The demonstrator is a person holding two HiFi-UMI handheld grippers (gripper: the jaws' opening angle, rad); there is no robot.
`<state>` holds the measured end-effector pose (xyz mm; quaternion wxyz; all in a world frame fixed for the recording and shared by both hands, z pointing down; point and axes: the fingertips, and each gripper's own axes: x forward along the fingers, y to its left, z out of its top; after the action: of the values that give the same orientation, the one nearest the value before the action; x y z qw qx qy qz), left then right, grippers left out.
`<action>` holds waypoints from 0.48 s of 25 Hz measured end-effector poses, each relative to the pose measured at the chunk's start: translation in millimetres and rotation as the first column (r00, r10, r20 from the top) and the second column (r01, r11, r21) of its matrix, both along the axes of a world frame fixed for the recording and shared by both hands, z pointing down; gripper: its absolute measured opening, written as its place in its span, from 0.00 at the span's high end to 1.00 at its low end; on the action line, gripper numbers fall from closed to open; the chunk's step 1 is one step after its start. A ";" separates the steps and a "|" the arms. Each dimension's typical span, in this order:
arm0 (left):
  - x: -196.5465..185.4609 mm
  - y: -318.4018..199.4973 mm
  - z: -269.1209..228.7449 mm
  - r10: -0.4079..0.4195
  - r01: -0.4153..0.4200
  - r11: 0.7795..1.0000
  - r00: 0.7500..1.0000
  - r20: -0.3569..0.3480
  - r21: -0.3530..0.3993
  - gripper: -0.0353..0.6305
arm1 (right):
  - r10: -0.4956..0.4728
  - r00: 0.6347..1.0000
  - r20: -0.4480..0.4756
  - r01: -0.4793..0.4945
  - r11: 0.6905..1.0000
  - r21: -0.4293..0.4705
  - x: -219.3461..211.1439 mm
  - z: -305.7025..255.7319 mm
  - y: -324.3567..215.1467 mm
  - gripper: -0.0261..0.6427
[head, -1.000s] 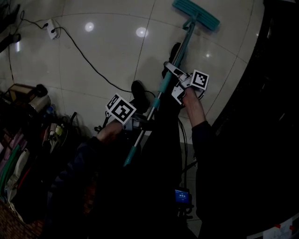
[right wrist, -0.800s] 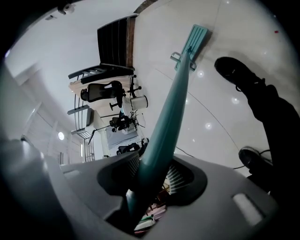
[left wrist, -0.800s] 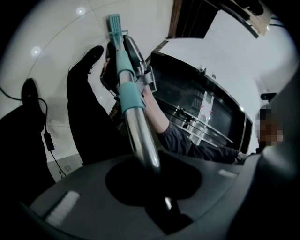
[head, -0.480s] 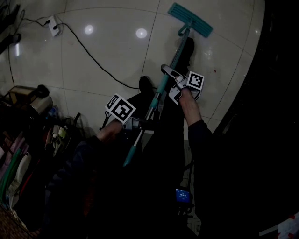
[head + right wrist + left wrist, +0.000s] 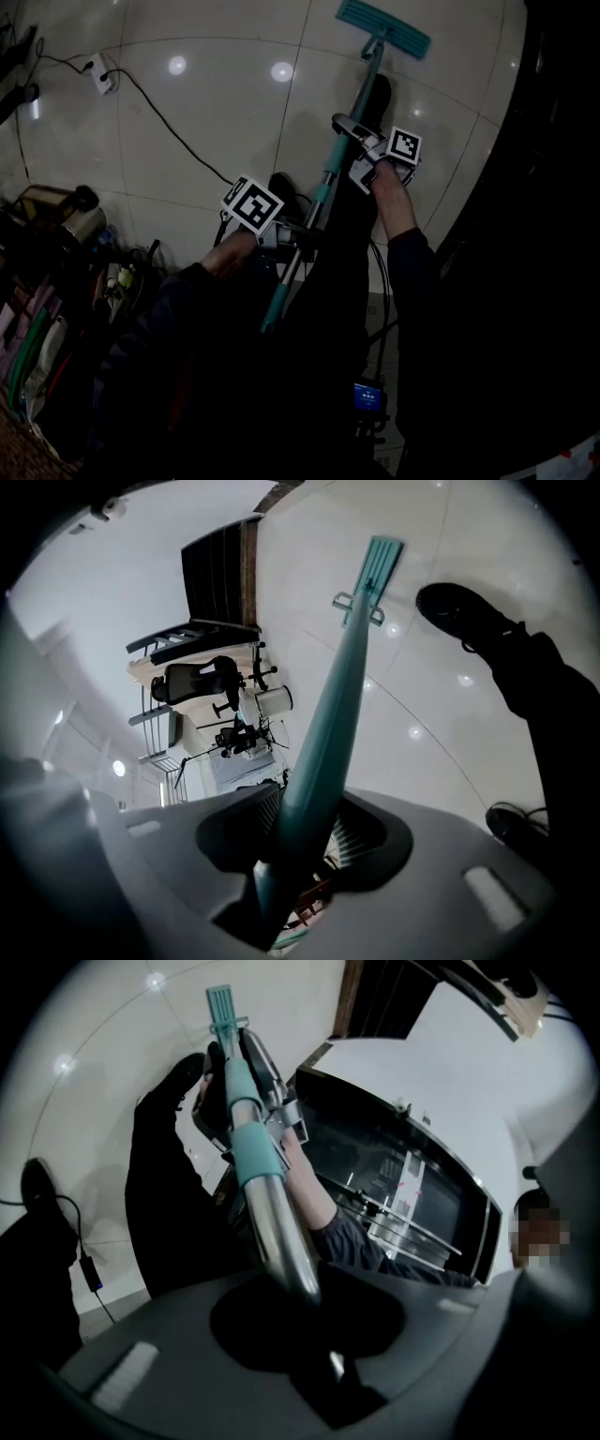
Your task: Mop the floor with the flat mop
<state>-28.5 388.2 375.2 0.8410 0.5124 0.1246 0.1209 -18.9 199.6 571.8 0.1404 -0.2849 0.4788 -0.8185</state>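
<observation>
The flat mop's teal head [image 5: 383, 28] lies on the white tiled floor [image 5: 206, 103] at the top of the head view. Its handle [image 5: 323, 187] runs down and left toward me. My right gripper [image 5: 349, 131] is shut on the handle's upper part, and the teal shaft [image 5: 328, 714] passes between its jaws. Lower down, my left gripper [image 5: 291, 236] is shut on the handle, with the metal tube [image 5: 281, 1232] held in its jaws. In the left gripper view the mop head [image 5: 220, 1002] shows far off.
A black cable [image 5: 159, 112] crosses the floor from a white power strip [image 5: 97, 67] at top left. Cluttered bags and gear [image 5: 56, 272] line the left edge. A dark cabinet [image 5: 553, 187] fills the right side. My dark shoes [image 5: 281, 187] stand beside the handle.
The mop head has slid farther away across the floor, toward the top of the head view. Both grippers have moved up and right along with the handle, still shut on it.
</observation>
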 end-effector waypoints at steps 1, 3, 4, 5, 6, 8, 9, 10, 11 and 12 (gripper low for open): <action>16.7 -26.2 -0.8 0.001 -0.001 1.000 1.000 0.002 0.002 0.81 | -0.001 1.000 0.001 0.001 1.000 0.012 15.0 -0.9 -27.8 0.71; 43.8 -65.9 -3.4 -0.004 0.004 1.000 1.000 0.011 0.002 0.81 | -0.011 1.000 0.008 0.011 1.000 0.027 37.7 -1.5 -68.4 0.71; 54.4 -80.7 -4.2 -0.009 0.009 1.000 1.000 0.015 0.002 0.81 | -0.020 1.000 0.012 0.019 0.999 0.030 46.2 -1.6 -83.2 0.71; 64.5 -95.0 -4.7 -0.015 0.015 1.000 1.000 0.019 0.001 0.81 | -0.028 1.000 0.015 0.027 0.999 0.033 54.4 -2.1 -97.7 0.71; 74.6 -109.7 -5.8 -0.025 0.025 1.000 0.999 0.021 -0.008 0.81 | -0.035 0.999 0.019 0.034 0.999 0.037 62.6 -3.1 -112.7 0.71; 95.5 -139.6 -10.6 -0.057 0.058 0.997 0.998 0.026 -0.047 0.81 | -0.047 0.998 0.031 0.046 0.998 0.041 79.2 -5.8 -142.0 0.71; 106.1 -154.3 -12.6 -0.068 0.070 0.996 0.997 0.028 -0.058 0.81 | -0.056 0.998 0.036 0.054 0.998 0.041 87.5 -6.7 -156.0 0.71; 117.0 -169.0 -13.6 -0.072 0.074 0.996 0.997 0.031 -0.056 0.81 | -0.068 0.997 0.041 0.066 0.997 0.040 95.7 -7.7 -170.3 0.71; 128.3 -183.7 -13.9 -0.071 0.072 0.996 0.997 0.033 -0.044 0.81 | -0.080 0.996 0.048 0.078 0.996 0.041 103.9 -9.2 -184.9 0.71; 140.0 -198.1 -13.9 -0.066 0.068 0.997 0.997 0.035 -0.033 0.81 | -0.090 0.994 0.056 0.088 0.995 0.042 112.6 -11.0 -199.6 0.71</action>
<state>111.6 190.1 361.4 0.8553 0.4995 0.0951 0.0991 93.7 0.0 560.8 0.1231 -0.2365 0.5030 -0.8221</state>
